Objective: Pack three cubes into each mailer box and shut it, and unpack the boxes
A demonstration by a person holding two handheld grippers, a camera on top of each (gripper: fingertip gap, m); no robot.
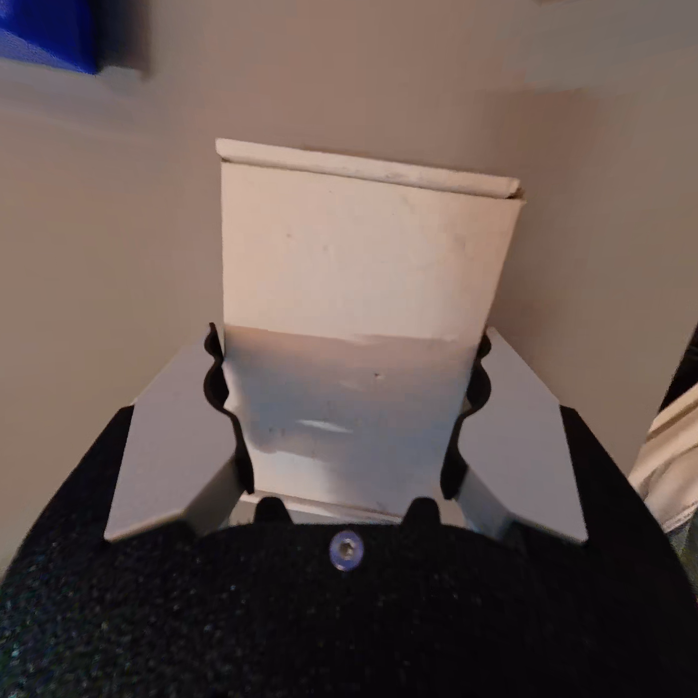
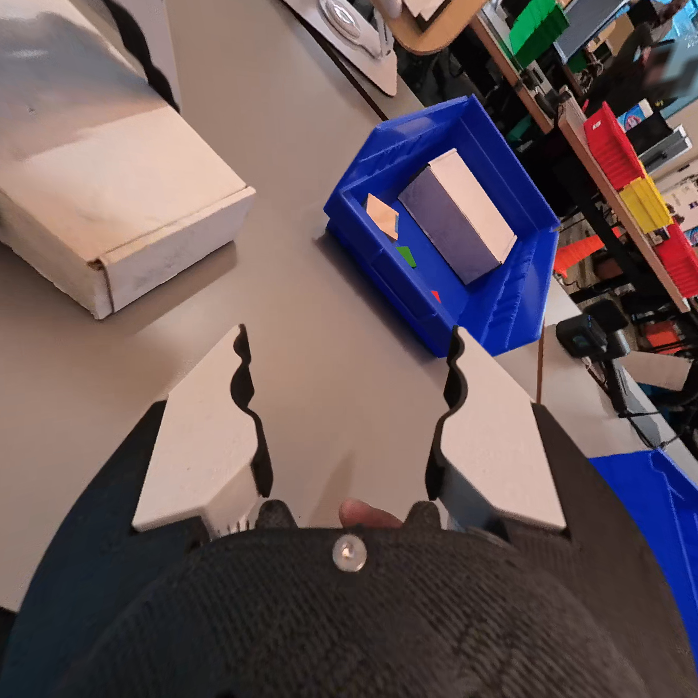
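Two grippers are mine to mind here, and only one carries anything: my left gripper (image 1: 347, 396) is pinching a closed white mailer box (image 1: 362, 287) by its two long sides, the wavy pads (image 1: 217, 393) pressed against the cardboard with most of the box reaching out past the tips over the grey table (image 1: 94, 264). I judge that overhang to be the main risk; smooth card gripped only at the near end could pivot or slide out if I swing it fast, and any cubes inside would shift their weight. My right gripper (image 2: 349, 411) is spread with nothing between its fingers, hovering over bare table just short of the blue bin (image 2: 502, 325) that sits near the table's right edge. In that bin a second white box (image 2: 459, 223) leans on end, with a pale cube (image 2: 381, 215), a green cube (image 2: 406, 257) and a sliver of red one (image 2: 436, 296) beside it. Reaching in carelessly, I could topple the leaning box onto the cubes or nudge the bin toward the edge. I cannot tell whether the held box's lid is tucked fully.
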